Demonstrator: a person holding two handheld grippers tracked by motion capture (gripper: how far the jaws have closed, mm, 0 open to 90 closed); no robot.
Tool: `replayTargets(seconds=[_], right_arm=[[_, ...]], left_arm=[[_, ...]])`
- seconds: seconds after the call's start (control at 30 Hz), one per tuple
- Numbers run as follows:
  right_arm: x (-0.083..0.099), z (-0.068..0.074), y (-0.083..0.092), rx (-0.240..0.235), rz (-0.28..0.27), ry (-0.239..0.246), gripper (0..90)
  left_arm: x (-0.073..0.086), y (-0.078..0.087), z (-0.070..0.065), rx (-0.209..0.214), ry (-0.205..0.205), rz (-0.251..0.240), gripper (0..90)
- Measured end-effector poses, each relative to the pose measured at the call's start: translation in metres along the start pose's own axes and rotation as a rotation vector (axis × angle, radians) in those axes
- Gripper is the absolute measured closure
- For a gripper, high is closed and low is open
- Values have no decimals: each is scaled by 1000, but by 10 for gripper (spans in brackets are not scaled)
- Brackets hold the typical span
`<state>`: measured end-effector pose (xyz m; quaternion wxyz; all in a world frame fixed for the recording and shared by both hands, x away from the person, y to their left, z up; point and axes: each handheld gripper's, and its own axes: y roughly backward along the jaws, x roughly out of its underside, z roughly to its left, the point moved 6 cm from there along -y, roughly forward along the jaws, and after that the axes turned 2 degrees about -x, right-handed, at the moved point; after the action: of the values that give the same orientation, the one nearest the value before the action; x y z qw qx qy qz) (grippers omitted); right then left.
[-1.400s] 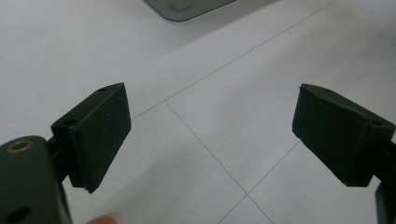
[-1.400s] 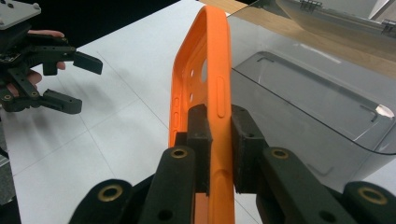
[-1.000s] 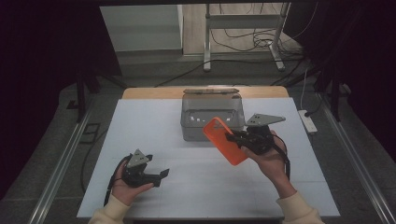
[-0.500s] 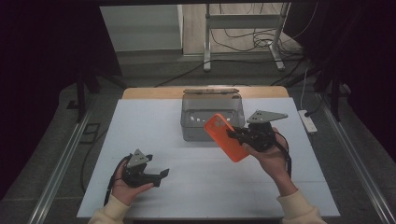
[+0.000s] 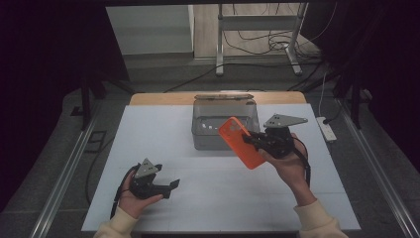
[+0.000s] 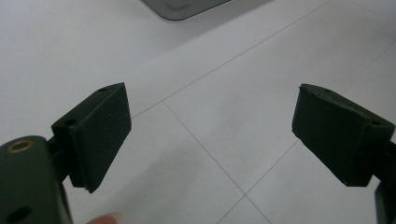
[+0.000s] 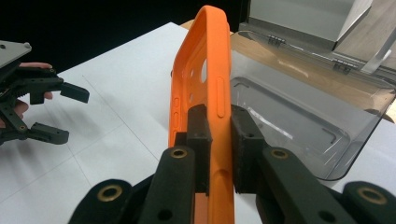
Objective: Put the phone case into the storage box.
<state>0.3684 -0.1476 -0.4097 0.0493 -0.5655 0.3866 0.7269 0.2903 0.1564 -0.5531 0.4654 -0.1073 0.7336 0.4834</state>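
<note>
White table [image 5: 208, 198] in dark room, orange phone case [image 5: 241, 142] held above it
Case is clamped edge-on by right gripper [image 5: 253, 140] just beside clear box [image 5: 205, 136]; left gripper [image 5: 172, 185] is kept wide open, nothing between jaws, low over table

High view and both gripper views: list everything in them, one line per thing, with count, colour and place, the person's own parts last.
Phone case: one, orange, held tilted above the table in front of the box.
Box: one, clear grey plastic, lid open, at the table's far middle.
Table: one, white top with thin seams.
Power strip: one, white, beside the table's right edge.
Metal stand: one, grey, on the floor behind, with cables.
Left gripper: one, black, open, low over the near left of the table.
Right gripper: one, black, shut on the phone case's edge.
Hands: two, cream sleeves, near edge.
</note>
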Motion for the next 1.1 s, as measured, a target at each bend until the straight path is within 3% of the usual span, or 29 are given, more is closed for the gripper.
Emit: replayTargets(seconds=[1.1], right_arm=[[-12,-13,1,42,-24,-14,803]], left_arm=[[-1,0,0,3,4,-5,116]])
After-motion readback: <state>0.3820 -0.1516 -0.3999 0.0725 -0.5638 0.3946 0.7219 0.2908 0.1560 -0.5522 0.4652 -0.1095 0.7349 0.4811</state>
